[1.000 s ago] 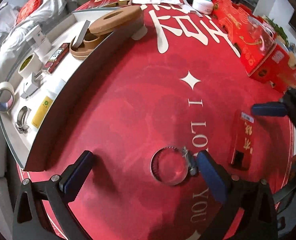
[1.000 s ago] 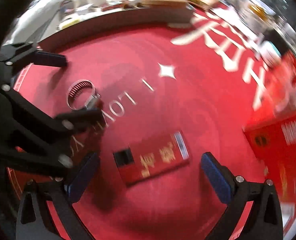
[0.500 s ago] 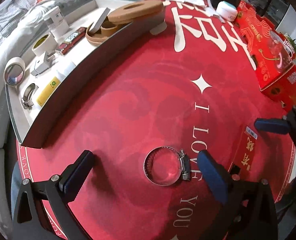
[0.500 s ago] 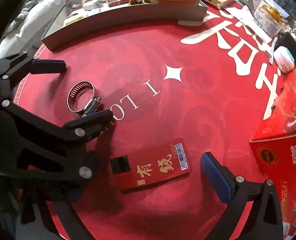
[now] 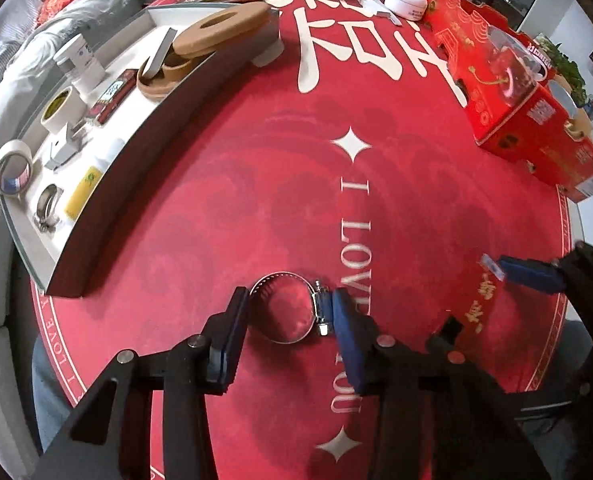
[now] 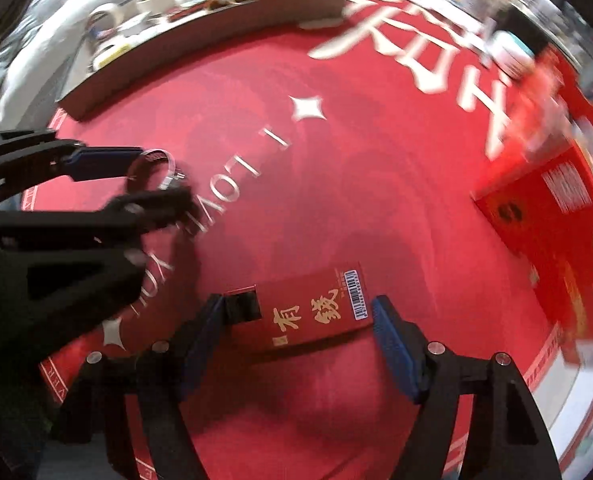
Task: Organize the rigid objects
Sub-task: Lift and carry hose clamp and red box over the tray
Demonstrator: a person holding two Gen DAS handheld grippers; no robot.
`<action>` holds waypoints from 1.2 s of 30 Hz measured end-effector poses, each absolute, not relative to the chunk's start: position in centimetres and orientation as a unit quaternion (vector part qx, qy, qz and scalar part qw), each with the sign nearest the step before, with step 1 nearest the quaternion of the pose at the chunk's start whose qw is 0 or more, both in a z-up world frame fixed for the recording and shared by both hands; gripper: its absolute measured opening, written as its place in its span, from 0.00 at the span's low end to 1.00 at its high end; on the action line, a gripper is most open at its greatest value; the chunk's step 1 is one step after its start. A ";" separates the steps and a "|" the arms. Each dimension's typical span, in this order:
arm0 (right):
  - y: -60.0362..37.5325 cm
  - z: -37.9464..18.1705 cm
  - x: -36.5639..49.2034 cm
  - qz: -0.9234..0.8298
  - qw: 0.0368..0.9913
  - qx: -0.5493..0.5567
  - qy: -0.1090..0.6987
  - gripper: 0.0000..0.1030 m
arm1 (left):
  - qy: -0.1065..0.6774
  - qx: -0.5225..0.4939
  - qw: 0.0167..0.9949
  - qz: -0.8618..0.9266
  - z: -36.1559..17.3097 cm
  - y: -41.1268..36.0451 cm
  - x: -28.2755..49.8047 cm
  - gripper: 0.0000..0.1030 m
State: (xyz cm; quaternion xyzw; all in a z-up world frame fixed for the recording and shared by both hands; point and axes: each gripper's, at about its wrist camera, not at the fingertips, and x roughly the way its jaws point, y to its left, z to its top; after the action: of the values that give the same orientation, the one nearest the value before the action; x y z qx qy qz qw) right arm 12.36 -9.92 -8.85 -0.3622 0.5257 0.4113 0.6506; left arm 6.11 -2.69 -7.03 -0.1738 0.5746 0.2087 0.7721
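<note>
Left gripper (image 5: 290,312) jaws closed on the silver metal hose clamp ring (image 5: 286,307), pads pressing both sides; clamp sits over the round red printed worktop (image 5: 232,184) near the "I LOVE YOU" lettering. Right gripper (image 6: 296,320) jaws closing around the flat red rectangular packet with gold characters (image 6: 308,308), which lies on the worktop between the pads; contact unclear. Grey-walled white tray (image 5: 136,136) at far left of the worktop holds tape rolls, another clamp, small items.
</note>
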 end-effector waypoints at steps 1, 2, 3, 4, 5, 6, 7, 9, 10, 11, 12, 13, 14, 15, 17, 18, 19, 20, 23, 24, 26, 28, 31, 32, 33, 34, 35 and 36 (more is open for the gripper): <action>-10.0 -8.9 12.3 0.405 0.654 -0.360 0.528 0.72 | 0.575 -0.173 0.772 0.207 -7.0 -2.8 5.8 0.44; -10.5 -8.9 12.0 0.396 0.660 -0.353 0.532 0.72 | 0.576 -0.173 0.772 0.204 -6.9 -2.9 5.6 0.44; -10.8 -8.9 11.8 0.391 0.663 -0.347 0.535 0.72 | 0.577 -0.172 0.772 0.202 -6.9 -3.2 5.4 0.44; -11.0 -8.9 11.7 0.388 0.666 -0.343 0.538 0.72 | 0.578 -0.170 0.773 0.200 -7.0 -3.3 4.9 0.44; -11.2 -8.9 11.6 0.383 0.668 -0.339 0.540 0.72 | 0.578 -0.168 0.774 0.198 -6.9 -3.5 4.6 0.44; -11.5 -8.8 11.4 0.378 0.672 -0.334 0.542 0.72 | 0.576 -0.168 0.775 0.197 -6.8 -3.7 4.1 0.44; -11.6 -8.7 11.0 0.375 0.675 -0.331 0.543 0.72 | 0.575 -0.168 0.776 0.196 -6.8 -3.8 3.9 0.44; -12.6 -8.3 10.2 0.368 0.683 -0.327 0.540 0.72 | 0.568 -0.171 0.781 0.195 -5.9 -3.4 2.9 0.44; -12.6 -8.2 10.2 0.364 0.688 -0.324 0.538 0.72 | 0.565 -0.172 0.784 0.195 -5.5 -3.2 2.8 0.44; -12.6 -7.8 10.1 0.361 0.692 -0.320 0.537 0.72 | 0.559 -0.171 0.788 0.195 -5.0 -3.1 2.5 0.44; -12.7 -7.6 10.1 0.358 0.696 -0.315 0.536 0.72 | 0.553 -0.170 0.792 0.195 -4.5 -3.1 2.2 0.44; -13.1 -7.0 9.8 0.355 0.701 -0.310 0.535 0.72 | 0.546 -0.168 0.797 0.197 -3.9 -3.1 1.8 0.44; -13.5 -6.4 10.1 0.354 0.705 -0.304 0.534 0.72 | 0.540 -0.168 0.801 0.197 -3.4 -3.0 1.3 0.44; -13.5 -6.0 9.9 0.351 0.709 -0.298 0.534 0.72 | 0.532 -0.166 0.806 0.198 -2.7 -3.0 1.0 0.44; -14.0 -5.2 10.8 0.348 0.717 -0.285 0.532 0.72 | 0.519 -0.164 0.815 0.198 -1.8 -2.9 0.9 0.44; -14.2 -4.6 10.5 0.347 0.721 -0.278 0.531 0.72 | 0.514 -0.163 0.819 0.199 -1.2 -2.9 0.7 0.44; -14.3 -4.0 10.5 0.346 0.725 -0.272 0.529 0.72 | 0.508 -0.161 0.822 0.200 -0.9 -2.8 1.1 0.44; -14.2 -3.4 10.4 0.345 0.730 -0.267 0.526 0.72 | 0.501 -0.162 0.826 0.200 -0.2 -2.7 0.9 0.44; -14.6 -0.8 9.9 0.346 0.742 -0.249 0.517 0.72 | 0.483 -0.170 0.835 0.203 1.0 -1.9 1.7 0.44; -14.6 -0.1 9.7 0.346 0.746 -0.243 0.515 0.72 | 0.474 -0.176 0.838 0.203 1.8 -1.6 1.7 0.44; -14.1 1.4 9.9 0.346 0.755 -0.226 0.509 0.72 | 0.457 -0.180 0.847 0.204 3.4 -1.0 1.9 0.44; -13.6 3.1 10.1 0.347 0.765 -0.207 0.501 0.72 | 0.441 -0.178 0.855 0.207 4.9 -0.4 2.6 0.44; -12.5 5.7 10.6 0.355 0.776 -0.179 0.489 0.72 | 0.405 -0.171 0.871 0.217 8.4 0.9 2.6 0.44; -12.3 6.7 10.8 0.357 0.780 -0.170 0.485 0.72 | 0.388 -0.165 0.878 0.226 10.0 1.5 2.5 0.44; -11.9 7.7 11.1 0.360 0.784 -0.160 0.479 0.72 | 0.378 -0.162 0.882 0.231 11.0 1.9 2.4 0.44; -11.6 8.8 11.4 0.363 0.788 -0.150 0.475 0.72 | 0.367 -0.160 0.886 0.235 12.1 2.3 2.3 0.44; -11.2 9.7 11.7 0.366 0.791 -0.140 0.471 0.72 | 0.353 -0.159 0.890 0.239 13.4 3.0 2.1 0.44; -10.8 10.6 12.0 0.370 0.793 -0.130 0.467 0.72 | 0.348 -0.158 0.892 0.243 14.1 3.3 2.0 0.44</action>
State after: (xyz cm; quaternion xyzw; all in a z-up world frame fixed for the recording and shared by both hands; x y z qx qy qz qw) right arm 11.99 -10.84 10.58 -0.1295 0.4667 0.3699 0.7929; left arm 2.03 3.33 14.12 -0.1581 0.3479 0.2430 0.8916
